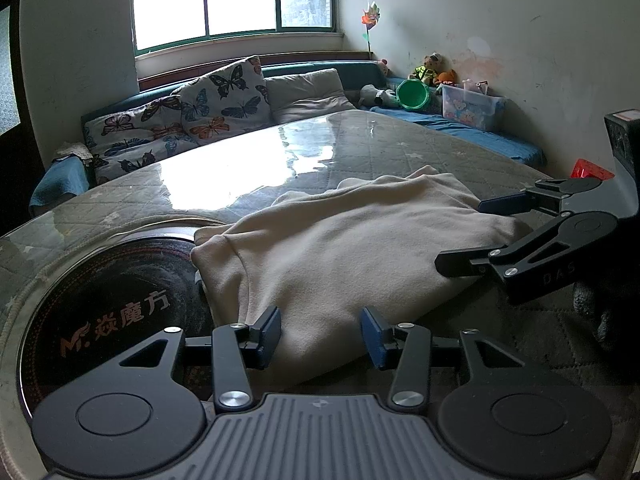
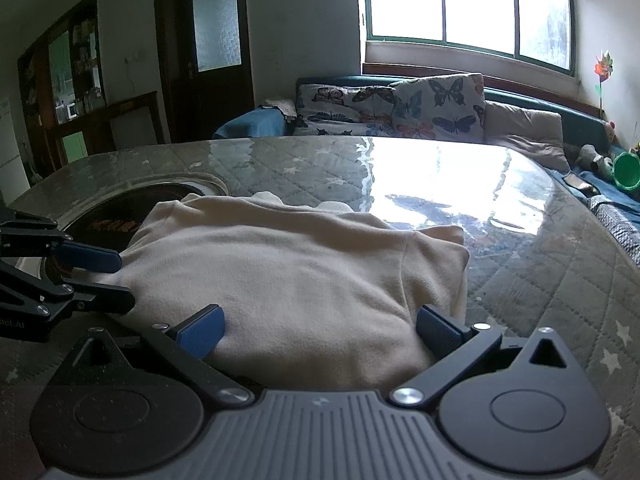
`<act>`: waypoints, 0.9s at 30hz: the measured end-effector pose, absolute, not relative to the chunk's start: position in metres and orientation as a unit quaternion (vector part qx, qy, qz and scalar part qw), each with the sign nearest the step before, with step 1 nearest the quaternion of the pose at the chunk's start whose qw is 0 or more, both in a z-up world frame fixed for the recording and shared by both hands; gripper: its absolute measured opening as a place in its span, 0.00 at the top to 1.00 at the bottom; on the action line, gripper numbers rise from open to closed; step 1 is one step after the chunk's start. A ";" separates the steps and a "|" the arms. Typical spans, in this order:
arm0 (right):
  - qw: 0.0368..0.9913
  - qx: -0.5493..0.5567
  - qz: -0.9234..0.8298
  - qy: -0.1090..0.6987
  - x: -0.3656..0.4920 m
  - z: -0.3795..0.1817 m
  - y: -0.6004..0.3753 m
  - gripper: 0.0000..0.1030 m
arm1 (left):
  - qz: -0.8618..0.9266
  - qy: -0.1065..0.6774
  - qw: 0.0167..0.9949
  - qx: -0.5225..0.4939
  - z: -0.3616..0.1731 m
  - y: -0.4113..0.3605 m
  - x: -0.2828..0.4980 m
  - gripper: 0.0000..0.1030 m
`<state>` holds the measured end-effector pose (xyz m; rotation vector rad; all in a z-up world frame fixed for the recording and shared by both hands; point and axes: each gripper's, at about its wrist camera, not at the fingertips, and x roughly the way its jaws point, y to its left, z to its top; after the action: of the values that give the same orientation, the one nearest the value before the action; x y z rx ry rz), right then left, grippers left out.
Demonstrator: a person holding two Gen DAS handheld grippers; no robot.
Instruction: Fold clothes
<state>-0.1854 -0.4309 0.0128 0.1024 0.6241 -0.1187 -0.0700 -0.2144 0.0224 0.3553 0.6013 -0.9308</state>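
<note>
Left wrist view: left gripper (image 1: pixel 320 334) jaws stand apart, folded cream fleece garment (image 1: pixel 344 240) between them; right gripper (image 2: pixel 320 330) jaws wide, straddling it.

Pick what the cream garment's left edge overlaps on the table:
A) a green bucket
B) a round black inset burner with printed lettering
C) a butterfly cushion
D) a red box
B: in the left wrist view the cream garment lies partly over the round black burner set into the table.
</note>
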 end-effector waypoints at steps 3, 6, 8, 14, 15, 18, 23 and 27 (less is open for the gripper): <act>0.948 0.053 -0.057 0.309 -0.185 0.012 -0.432 0.00 | -0.440 0.284 0.835 0.167 0.022 -0.214 -0.070 0.53; 0.946 0.046 -0.060 0.314 -0.184 0.012 -0.430 0.00 | -0.440 0.284 0.836 0.167 0.022 -0.214 -0.070 0.53; 0.946 0.040 -0.062 0.316 -0.183 0.011 -0.428 0.00 | -0.440 0.284 0.835 0.167 0.022 -0.214 -0.070 0.53; 0.946 0.041 -0.061 0.316 -0.183 0.011 -0.428 0.00 | -0.439 0.284 0.836 0.166 0.020 -0.215 -0.070 0.52; 0.946 0.040 -0.062 0.316 -0.183 0.011 -0.428 0.00 | -0.439 0.284 0.836 0.166 0.021 -0.215 -0.070 0.52; 0.947 0.038 -0.064 0.311 -0.185 0.012 -0.427 0.00 | -0.440 0.285 0.836 0.166 0.021 -0.214 -0.070 0.52; 0.951 0.012 -0.080 0.300 -0.194 0.016 -0.425 0.00 | -0.440 0.285 0.835 0.166 0.022 -0.212 -0.069 0.50; 0.948 0.041 -0.087 0.302 -0.204 0.018 -0.438 0.00 | -0.439 0.286 0.836 0.164 0.022 -0.209 -0.067 0.49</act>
<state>-0.2043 -0.4378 0.0185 0.0843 0.6152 -0.1773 -0.0672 -0.2091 0.0222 0.3470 0.6059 -0.9302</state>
